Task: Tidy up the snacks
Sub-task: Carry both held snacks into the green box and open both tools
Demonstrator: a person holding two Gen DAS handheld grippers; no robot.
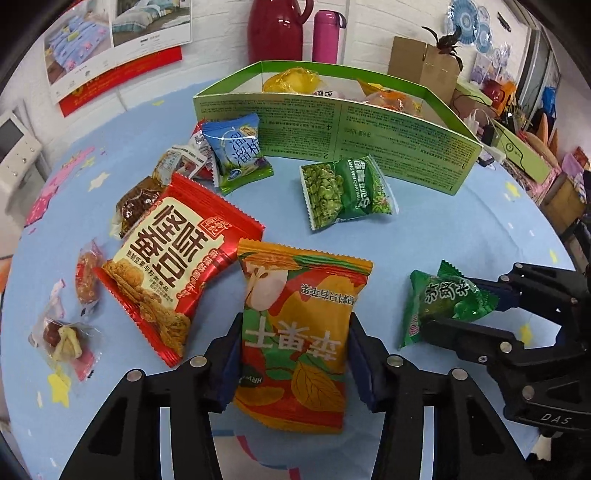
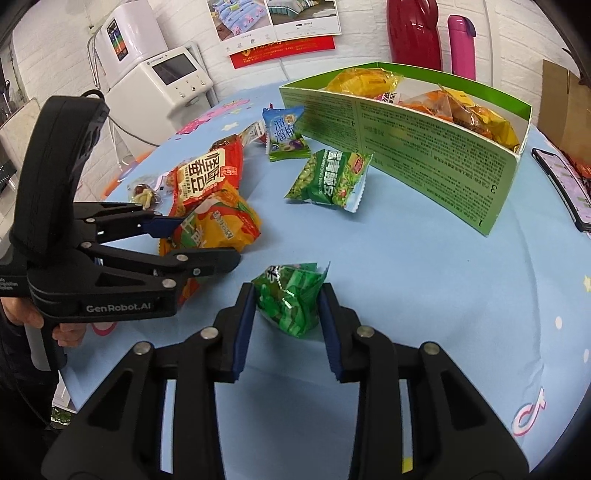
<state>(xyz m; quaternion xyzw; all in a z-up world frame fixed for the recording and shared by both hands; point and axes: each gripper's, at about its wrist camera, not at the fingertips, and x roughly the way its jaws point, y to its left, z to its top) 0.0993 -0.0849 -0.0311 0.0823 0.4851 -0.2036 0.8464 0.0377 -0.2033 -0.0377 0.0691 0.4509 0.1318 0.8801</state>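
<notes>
Our left gripper [image 1: 293, 356] pinches the orange pack [image 1: 299, 332], right gripper [image 2: 288, 325] the green pack [image 2: 290, 299]; slick film may slip.

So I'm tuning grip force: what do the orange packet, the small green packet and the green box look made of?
Orange packet: glossy plastic film, puffy, with crimped serrated ends. Small green packet: thin, shiny, crinkled film with bright glints, probably plastic. Green box: matte printed paperboard, judging by its thin, creased, folded walls.

snack packets on table [image 1: 177, 266]: 9 | green box [image 1: 399, 147]: 1 | flasks [image 1: 277, 29]: 2
</notes>
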